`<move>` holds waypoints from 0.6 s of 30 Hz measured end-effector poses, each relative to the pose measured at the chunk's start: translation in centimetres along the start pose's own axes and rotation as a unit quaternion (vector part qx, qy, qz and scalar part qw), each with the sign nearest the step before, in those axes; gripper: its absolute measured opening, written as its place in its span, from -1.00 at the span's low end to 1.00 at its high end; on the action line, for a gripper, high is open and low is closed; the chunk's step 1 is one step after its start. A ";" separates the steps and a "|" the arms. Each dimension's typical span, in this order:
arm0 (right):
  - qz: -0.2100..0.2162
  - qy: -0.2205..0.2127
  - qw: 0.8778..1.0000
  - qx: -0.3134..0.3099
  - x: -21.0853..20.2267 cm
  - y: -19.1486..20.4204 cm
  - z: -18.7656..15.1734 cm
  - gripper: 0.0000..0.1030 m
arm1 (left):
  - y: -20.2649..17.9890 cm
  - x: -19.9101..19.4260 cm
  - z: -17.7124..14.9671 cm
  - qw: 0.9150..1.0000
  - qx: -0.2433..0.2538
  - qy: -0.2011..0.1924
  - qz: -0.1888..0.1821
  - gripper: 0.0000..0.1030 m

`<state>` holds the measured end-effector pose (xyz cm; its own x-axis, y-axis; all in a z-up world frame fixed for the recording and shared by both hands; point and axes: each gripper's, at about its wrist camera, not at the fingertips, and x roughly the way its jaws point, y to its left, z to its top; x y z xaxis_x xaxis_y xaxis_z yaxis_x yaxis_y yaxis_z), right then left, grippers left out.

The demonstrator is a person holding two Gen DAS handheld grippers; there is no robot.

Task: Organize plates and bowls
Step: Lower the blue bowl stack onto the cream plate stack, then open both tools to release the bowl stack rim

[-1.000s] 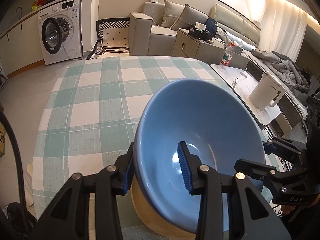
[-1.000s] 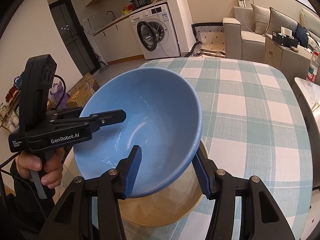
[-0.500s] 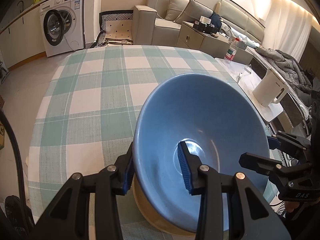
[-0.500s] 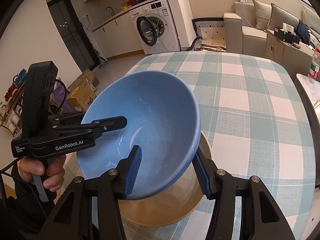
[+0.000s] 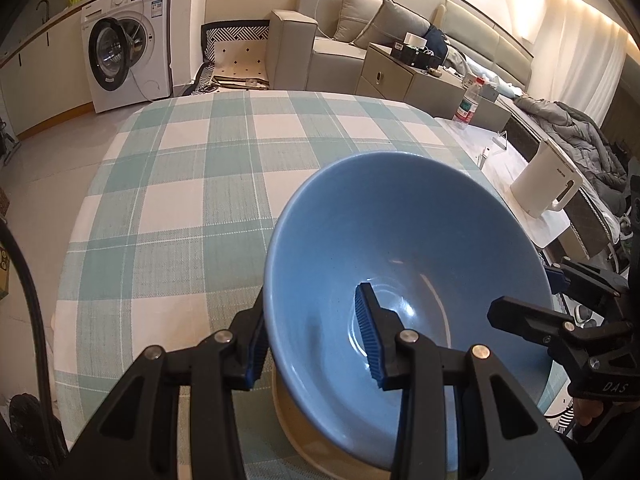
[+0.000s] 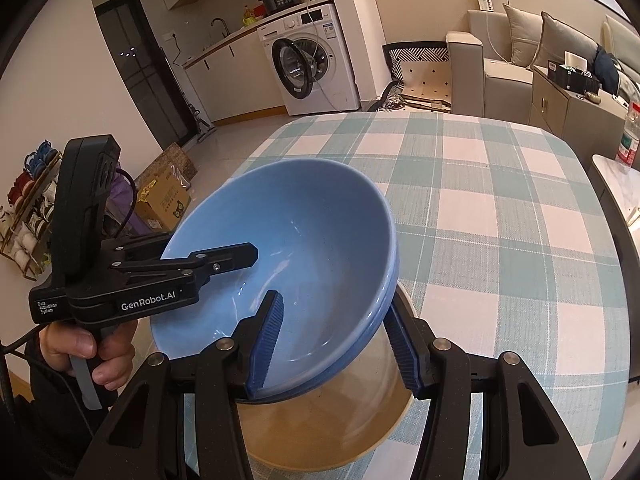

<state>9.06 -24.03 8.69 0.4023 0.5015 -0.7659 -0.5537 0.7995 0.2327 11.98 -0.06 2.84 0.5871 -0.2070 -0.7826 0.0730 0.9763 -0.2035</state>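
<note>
A large blue bowl (image 5: 404,280) is held tilted just above a tan bowl (image 6: 320,420) that stands on the checked tablecloth. My left gripper (image 5: 314,334) is shut on the blue bowl's near rim, one finger inside and one outside. My right gripper (image 6: 336,344) is shut on the opposite rim of the blue bowl (image 6: 288,256) the same way. Each gripper shows in the other's view, the right one (image 5: 560,320) and the left one (image 6: 160,280). The tan bowl's rim (image 5: 292,428) peeks out below the blue one.
The table with the green and white checked cloth (image 5: 200,184) stretches ahead. A white kettle (image 5: 546,190) and a water bottle (image 5: 468,104) stand on a side table at the right. A washing machine (image 5: 124,48) and a sofa (image 5: 332,44) lie beyond.
Both grippers have carried the blue bowl lower and a little back toward the tan bowl; the far table edge appears further away. Both grips are unchanged.
</note>
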 end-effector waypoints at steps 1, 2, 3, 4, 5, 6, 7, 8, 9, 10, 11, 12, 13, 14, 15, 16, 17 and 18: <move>0.000 0.001 1.000 0.000 0.0 0.0 0.0 0.04 | -0.1 0.1 0.0 1.000 0.001 0.001 0.002 -0.26; -0.001 0.002 1.000 -0.002 0.0 0.0 0.0 0.04 | -0.1 0.1 0.0 1.000 0.002 0.002 0.003 -0.26; -0.002 0.002 1.000 -0.002 0.1 0.0 -0.1 0.04 | -0.2 0.2 0.0 1.000 0.003 0.003 0.004 -0.26; -0.002 0.003 1.000 -0.002 0.1 -0.1 -0.1 0.04 | -0.2 0.2 0.0 1.000 0.003 0.003 0.003 -0.26; -0.002 0.003 1.000 -0.001 0.1 -0.2 -0.2 0.04 | -0.2 0.1 0.0 1.000 0.003 0.002 0.001 -0.26; -0.002 0.003 1.000 0.000 0.1 -0.1 -0.3 0.04 | -0.2 0.1 -0.1 1.000 0.003 0.000 -0.002 -0.26; -0.001 0.003 1.000 0.001 0.0 -0.2 -0.3 0.04 | -0.2 0.0 -0.1 1.000 0.003 0.000 -0.002 -0.25; 0.000 0.002 1.000 0.002 0.0 -0.2 -0.3 0.04 | -0.2 0.1 0.0 1.000 0.003 0.001 -0.002 -0.24; 0.000 0.002 1.000 0.002 0.0 -0.2 -0.3 0.04 | -0.2 0.0 0.0 1.000 0.002 0.001 -0.002 -0.21; 0.000 0.000 1.000 0.002 0.0 -0.2 -0.4 0.04 | -0.1 0.0 0.0 1.000 0.002 0.002 -0.004 -0.18; 0.000 -0.001 1.000 0.002 0.0 -0.2 -0.4 0.05 | -0.1 0.0 0.0 1.000 0.002 0.002 -0.006 -0.15; 0.000 -0.002 1.000 0.001 0.0 -0.2 -0.5 0.06 | -0.1 0.0 -0.1 1.000 0.001 0.002 -0.009 -0.11; -0.001 -0.003 1.000 0.001 0.0 -0.2 -0.5 0.10 | -0.1 -0.1 -0.1 1.000 0.002 0.002 -0.010 -0.01; -0.001 -0.006 1.000 0.003 -0.1 -0.3 -0.6 0.24 | -0.2 -0.1 -0.1 1.000 0.003 0.002 -0.009 0.09; -0.001 -0.009 1.000 0.005 -0.1 -0.4 -0.6 0.35 | -0.2 -0.2 -0.1 1.000 0.005 0.001 -0.005 0.12; 0.000 -0.013 1.000 0.007 -0.2 -0.5 -0.6 0.38 | -0.2 -0.2 -0.2 1.000 0.005 0.001 -0.003 0.17; -0.001 -0.015 1.000 0.009 -0.3 -0.6 -0.7 0.42 | -0.1 -0.2 -0.2 1.000 0.003 0.002 0.000 0.18; -0.002 -0.017 1.000 0.010 -0.4 -0.7 -0.7 0.52 | 0.0 -0.3 -0.2 1.000 0.001 0.002 0.002 0.19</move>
<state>8.83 -25.04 8.44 0.4290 0.5096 -0.7458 -0.5382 0.8073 0.2420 11.65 -0.05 2.97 0.5848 -0.2041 -0.7851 0.0734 0.9772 -0.1993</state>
